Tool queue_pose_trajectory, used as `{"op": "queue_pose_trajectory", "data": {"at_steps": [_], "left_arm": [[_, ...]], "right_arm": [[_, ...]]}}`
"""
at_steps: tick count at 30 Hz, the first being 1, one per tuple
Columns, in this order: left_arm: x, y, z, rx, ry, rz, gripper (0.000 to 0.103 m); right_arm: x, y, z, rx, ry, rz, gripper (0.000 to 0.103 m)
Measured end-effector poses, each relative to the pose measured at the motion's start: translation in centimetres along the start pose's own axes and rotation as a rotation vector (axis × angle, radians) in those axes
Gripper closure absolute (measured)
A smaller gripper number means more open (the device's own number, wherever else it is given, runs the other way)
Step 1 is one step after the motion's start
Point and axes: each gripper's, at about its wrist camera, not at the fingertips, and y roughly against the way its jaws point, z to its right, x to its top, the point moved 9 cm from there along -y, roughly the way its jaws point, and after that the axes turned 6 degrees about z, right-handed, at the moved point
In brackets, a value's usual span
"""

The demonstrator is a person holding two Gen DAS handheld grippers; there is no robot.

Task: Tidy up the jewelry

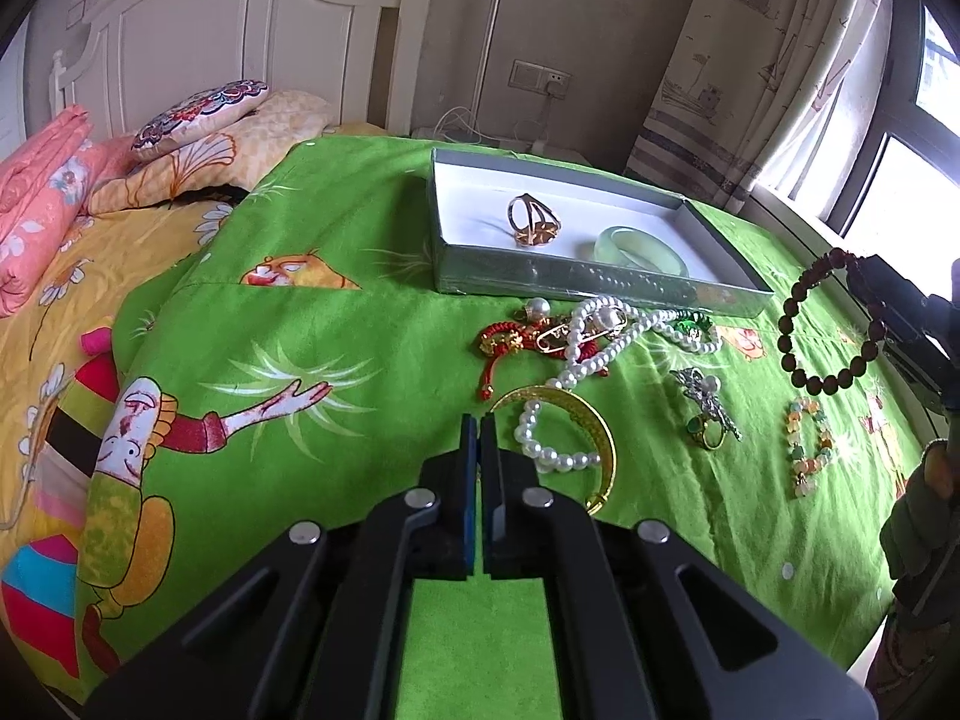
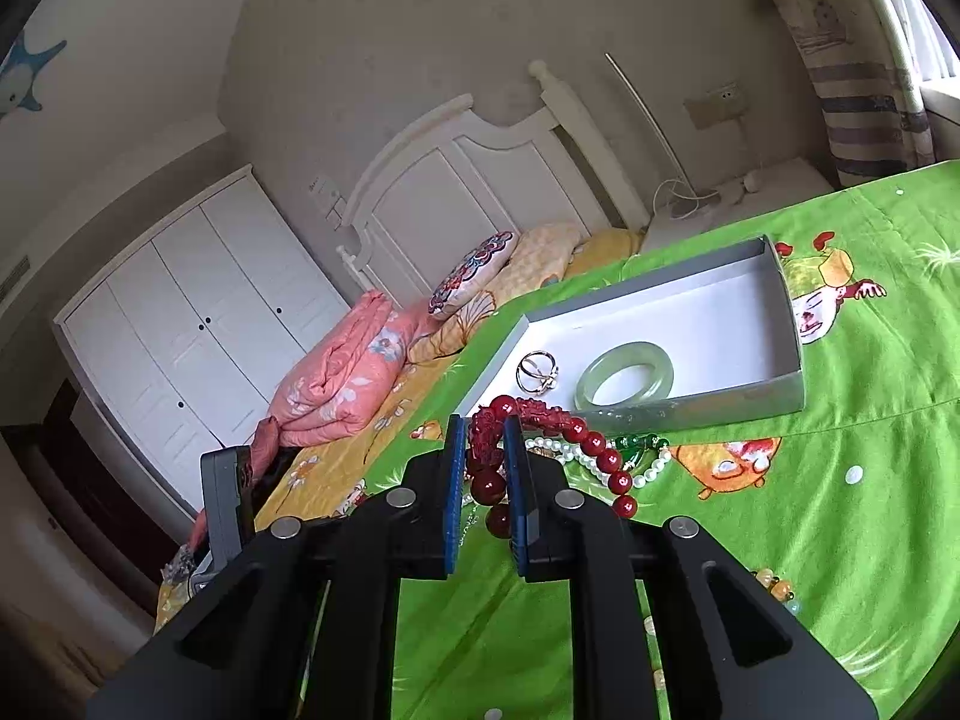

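Home bedroom: white headboard [image 1: 240,30] upper left of the left wrist view, pillows [image 1: 198,114] and folded pink quilt [image 2: 342,372] on the bed, white wardrobe [image 2: 198,300] at left, curtain [image 1: 756,60] by window.

Green cartoon-print bedspread [image 1: 336,360] covers near part of bed; yellow floral sheet [image 1: 90,276] beside it. Folded pink floral quilt [image 2: 342,378] lies on yellow sheet, near embroidered round-pattern pillow [image 1: 198,114] resting on yellow pillow [image 1: 264,132]. White headboard [image 1: 228,30] behind pillows. White wardrobe [image 2: 198,300] along far wall. Wall socket [image 1: 540,78] with white cable; boat-print curtain [image 1: 750,72] beside window [image 1: 912,138].
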Motion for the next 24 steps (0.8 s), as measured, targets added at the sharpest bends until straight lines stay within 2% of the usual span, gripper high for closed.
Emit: {"op": "queue_pose_trajectory", "data": {"at_steps": [2, 4, 5, 7, 9, 10, 11, 12, 15, 19, 21, 24], "left_arm": [[-0.7, -0.8, 0.3, -0.003, -0.025, -0.048, 0.101], [-0.8, -1.1, 0.2, 0.008, -0.018, -0.064, 0.082], [-0.9, -1.3, 0.1, 0.013, -0.016, -0.076, 0.062], [-0.9, -1.6, 0.6, 0.027, -0.059, -0.088, 0.060], [-1.2, -2.1, 1.5, 0.094, -0.191, -0.112, 0.059], [-1.1, -2.1, 1.9, 0.113, -0.237, -0.113, 0.060], [-1.1, -2.2, 2.3, 0.092, -0.246, -0.132, 0.075], [-1.1, -2.2, 2.6, 0.065, -0.246, -0.153, 0.094], [-0.8, -2.1, 2.6, 0.128, -0.342, -0.160, 0.097], [0.5, -0.1, 2.7, 0.120, -0.344, -0.090, 0.097], [1.8, 1.4, 2.8, 0.109, -0.328, -0.042, 0.103], [4.0, 3.0, 3.3, 0.102, -0.326, 0.019, 0.103]], "right_arm": [[0.0, 0.0, 0.1, -0.006, -0.001, -0.002, 0.089], [-0.1, 0.1, 0.2, -0.008, -0.007, -0.005, 0.089], [-0.1, 0.0, 0.2, -0.009, -0.010, -0.006, 0.089], [-0.2, 0.1, 0.2, -0.011, -0.010, -0.009, 0.089], [-0.2, 0.0, 0.1, -0.017, -0.004, -0.012, 0.089], [-0.3, 0.0, 0.1, -0.017, -0.003, -0.014, 0.089], [-0.3, 0.0, 0.1, -0.016, -0.003, -0.014, 0.089], [-0.3, 0.0, 0.0, -0.017, -0.001, -0.015, 0.089], [-0.3, 0.0, -0.2, -0.026, 0.015, -0.016, 0.089], [0.1, 0.5, -0.7, -0.039, 0.043, -0.006, 0.089], [0.4, 0.7, -0.7, -0.043, 0.049, 0.004, 0.089], [0.8, 0.9, -0.7, -0.047, 0.050, 0.015, 0.089]]}}
